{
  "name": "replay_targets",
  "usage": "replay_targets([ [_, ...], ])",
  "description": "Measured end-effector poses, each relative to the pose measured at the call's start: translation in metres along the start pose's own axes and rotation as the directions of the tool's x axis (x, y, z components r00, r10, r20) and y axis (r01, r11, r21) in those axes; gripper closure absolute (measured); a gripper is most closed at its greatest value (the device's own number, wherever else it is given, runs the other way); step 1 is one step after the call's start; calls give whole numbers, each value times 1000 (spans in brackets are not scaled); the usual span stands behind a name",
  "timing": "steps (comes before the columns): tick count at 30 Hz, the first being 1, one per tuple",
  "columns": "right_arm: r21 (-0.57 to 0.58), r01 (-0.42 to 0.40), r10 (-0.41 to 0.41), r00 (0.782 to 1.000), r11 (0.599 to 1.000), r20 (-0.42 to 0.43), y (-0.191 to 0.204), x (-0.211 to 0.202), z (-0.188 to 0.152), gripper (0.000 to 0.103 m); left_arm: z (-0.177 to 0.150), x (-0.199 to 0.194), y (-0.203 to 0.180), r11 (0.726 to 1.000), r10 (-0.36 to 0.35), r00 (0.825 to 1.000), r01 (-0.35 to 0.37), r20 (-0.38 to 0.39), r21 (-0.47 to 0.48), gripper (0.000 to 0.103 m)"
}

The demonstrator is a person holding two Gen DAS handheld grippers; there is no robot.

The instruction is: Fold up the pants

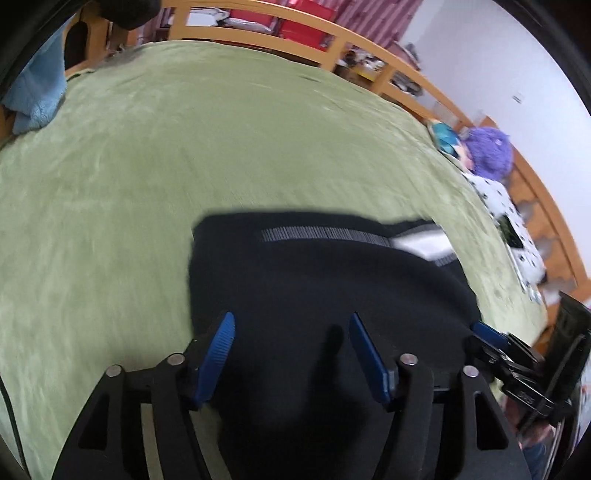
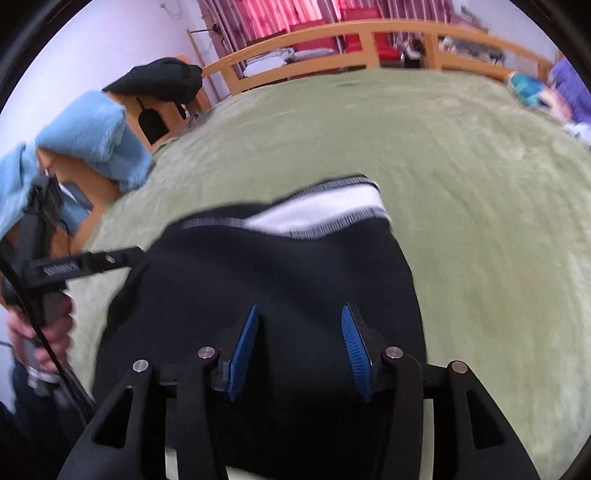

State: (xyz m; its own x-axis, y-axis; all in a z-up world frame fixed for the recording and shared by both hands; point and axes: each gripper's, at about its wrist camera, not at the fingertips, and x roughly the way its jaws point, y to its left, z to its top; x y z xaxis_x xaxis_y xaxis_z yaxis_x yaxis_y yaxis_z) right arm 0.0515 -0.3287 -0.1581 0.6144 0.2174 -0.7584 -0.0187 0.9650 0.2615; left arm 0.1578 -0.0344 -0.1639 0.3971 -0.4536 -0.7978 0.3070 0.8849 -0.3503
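Note:
Black pants (image 1: pixel 325 280) lie in a compact folded stack on the green bedspread (image 1: pixel 147 166), their grey ribbed waistband and white lining (image 1: pixel 421 242) at the far edge. They also show in the right wrist view (image 2: pixel 280 280), with the white lining (image 2: pixel 325 214) facing away. My left gripper (image 1: pixel 291 321) is open over the near part of the pants, empty. My right gripper (image 2: pixel 299 312) is open above the pants, empty. The right gripper's blue fingertip (image 1: pixel 487 332) shows at the pants' right edge in the left wrist view. The left gripper's body (image 2: pixel 74 266) and the hand holding it appear at left in the right wrist view.
A light blue blanket (image 2: pixel 88 129) hangs over the wooden bed frame (image 2: pixel 332 33) at the left. A black garment (image 2: pixel 159 81) sits on the frame corner. A purple plush toy (image 1: pixel 487 151) and a spotted white cloth (image 1: pixel 506 214) lie at the bed's right side.

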Motion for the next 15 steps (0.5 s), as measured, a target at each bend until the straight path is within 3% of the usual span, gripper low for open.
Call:
replay_targets([
  [6, -29, 137, -135, 989, 990, 62, -1, -17, -40, 55, -58, -6, -18, 981, 137, 990, -140, 32, 136, 29],
  [9, -16, 187, -185, 980, 982, 71, -2, -19, -44, 55, -69, -11, -6, 995, 81, 997, -80, -13, 55, 25],
  [11, 0, 216, -216, 975, 976, 61, -2, -22, -47, 41, -71, -21, 6, 999, 25, 999, -26, -26, -19, 25],
  [15, 71, 224, -228, 972, 972, 49, -9, -35, -59, 43, -74, -48, -2, 995, 95, 995, -96, 29, 16, 27],
])
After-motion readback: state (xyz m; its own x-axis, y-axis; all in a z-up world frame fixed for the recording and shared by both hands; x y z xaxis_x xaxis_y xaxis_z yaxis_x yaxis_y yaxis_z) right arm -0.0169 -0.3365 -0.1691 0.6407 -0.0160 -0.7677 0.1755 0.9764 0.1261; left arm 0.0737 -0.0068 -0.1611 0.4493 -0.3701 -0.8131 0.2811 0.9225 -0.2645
